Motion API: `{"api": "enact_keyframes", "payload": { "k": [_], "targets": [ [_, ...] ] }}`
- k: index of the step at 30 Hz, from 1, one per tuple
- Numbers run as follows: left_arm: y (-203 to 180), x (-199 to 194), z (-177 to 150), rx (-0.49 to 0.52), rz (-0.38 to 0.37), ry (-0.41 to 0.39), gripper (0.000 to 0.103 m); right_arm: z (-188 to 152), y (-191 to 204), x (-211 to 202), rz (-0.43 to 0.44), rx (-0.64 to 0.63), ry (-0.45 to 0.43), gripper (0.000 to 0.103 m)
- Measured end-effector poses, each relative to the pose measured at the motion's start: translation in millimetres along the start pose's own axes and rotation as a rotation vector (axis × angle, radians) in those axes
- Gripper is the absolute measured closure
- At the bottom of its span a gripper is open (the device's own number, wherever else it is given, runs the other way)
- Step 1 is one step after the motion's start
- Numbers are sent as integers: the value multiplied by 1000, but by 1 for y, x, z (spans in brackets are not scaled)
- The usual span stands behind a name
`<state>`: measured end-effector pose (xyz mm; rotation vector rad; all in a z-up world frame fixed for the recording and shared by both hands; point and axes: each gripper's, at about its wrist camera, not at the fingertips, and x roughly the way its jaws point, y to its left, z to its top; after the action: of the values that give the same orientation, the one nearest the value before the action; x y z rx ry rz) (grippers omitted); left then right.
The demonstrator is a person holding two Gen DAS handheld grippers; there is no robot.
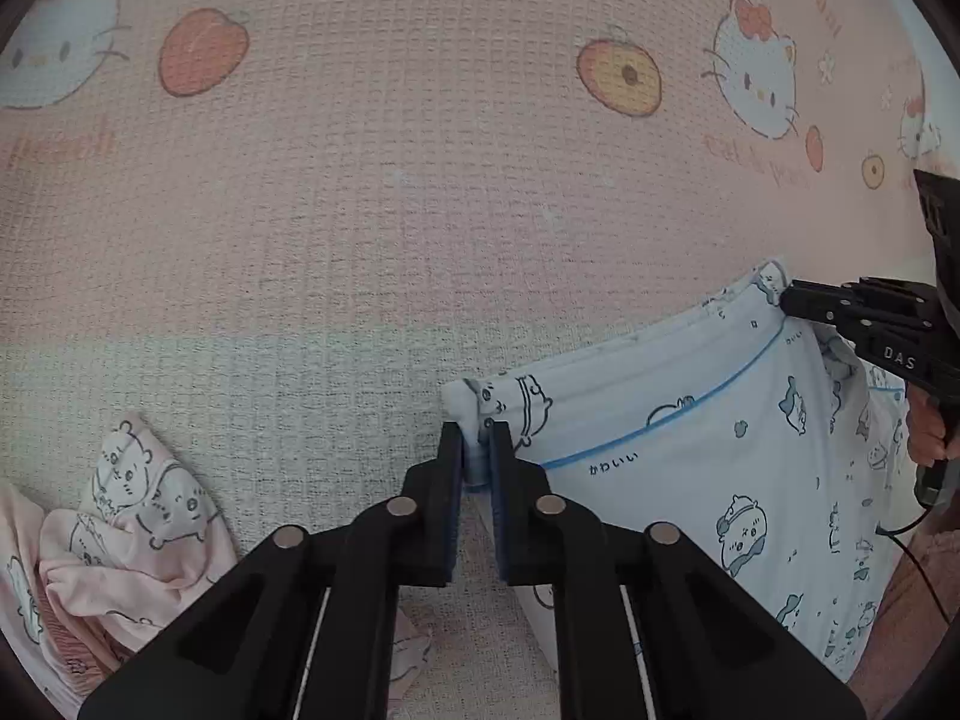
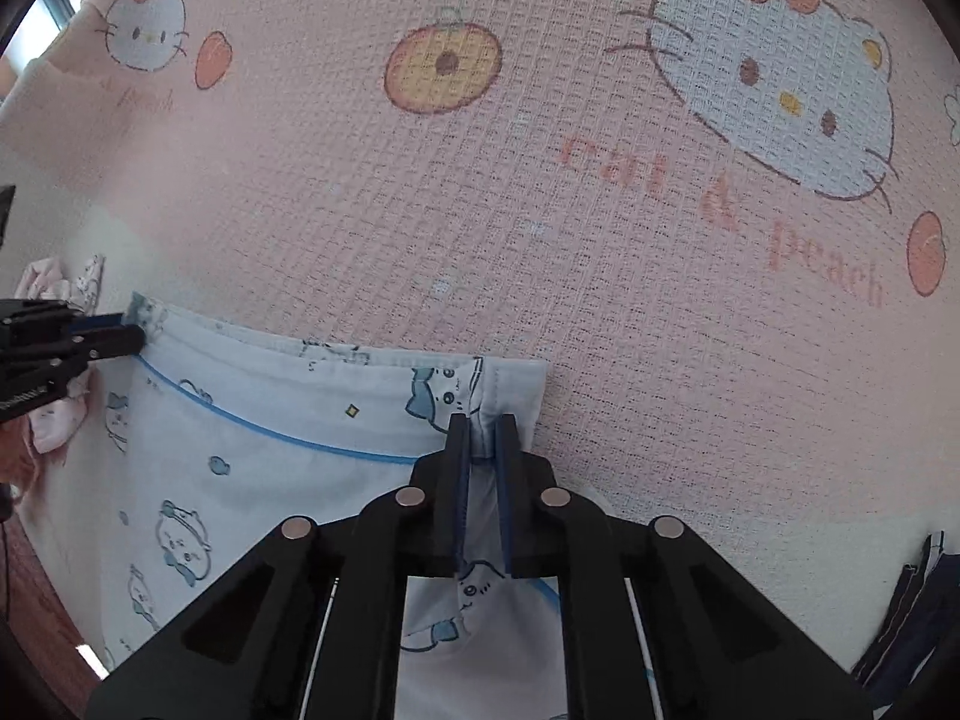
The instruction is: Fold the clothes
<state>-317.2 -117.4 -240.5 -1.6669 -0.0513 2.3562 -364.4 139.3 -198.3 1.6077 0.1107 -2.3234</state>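
A light blue printed garment (image 1: 720, 450) with cartoon animals and a blue piping line hangs stretched between both grippers above the bed. My left gripper (image 1: 477, 429) is shut on its left top corner. My right gripper (image 2: 482, 423) is shut on its right top corner; the garment (image 2: 270, 450) spreads to the left in that view. The right gripper also shows in the left wrist view (image 1: 792, 297), and the left gripper in the right wrist view (image 2: 129, 336), each pinching the cloth edge.
A pink waffle bedspread (image 1: 420, 180) with cat and peach prints lies under everything. A crumpled pink printed garment (image 1: 120, 540) lies at the lower left. Dark striped clothing (image 2: 912, 618) lies at the lower right of the right wrist view.
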Motion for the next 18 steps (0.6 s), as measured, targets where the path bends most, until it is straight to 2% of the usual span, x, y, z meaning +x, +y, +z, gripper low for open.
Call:
{"api": "enact_keyframes", "payload": {
  "k": [6, 10, 11, 14, 16, 18],
  "targets": [
    [26, -24, 6, -75, 38, -94, 97, -2, -24, -13, 68, 79, -52, 98],
    [40, -13, 4, -156, -91, -19, 96, -16, -56, 10, 178, 242, -12, 97],
    [39, -12, 3, -156, -116, -8, 93, -18, -57, 6, 186, 243, -27, 96],
    [24, -15, -1, -45, -48, -11, 87, -23, -59, -10, 202, 234, -68, 96],
    [26, -11, 1, -22, -40, 5, 87, -25, -53, -20, 176, 176, -84, 97],
    [13, 1, 9, -41, -64, 17, 87, -25, -46, -25, 160, 117, -89, 97]
  ]
}}
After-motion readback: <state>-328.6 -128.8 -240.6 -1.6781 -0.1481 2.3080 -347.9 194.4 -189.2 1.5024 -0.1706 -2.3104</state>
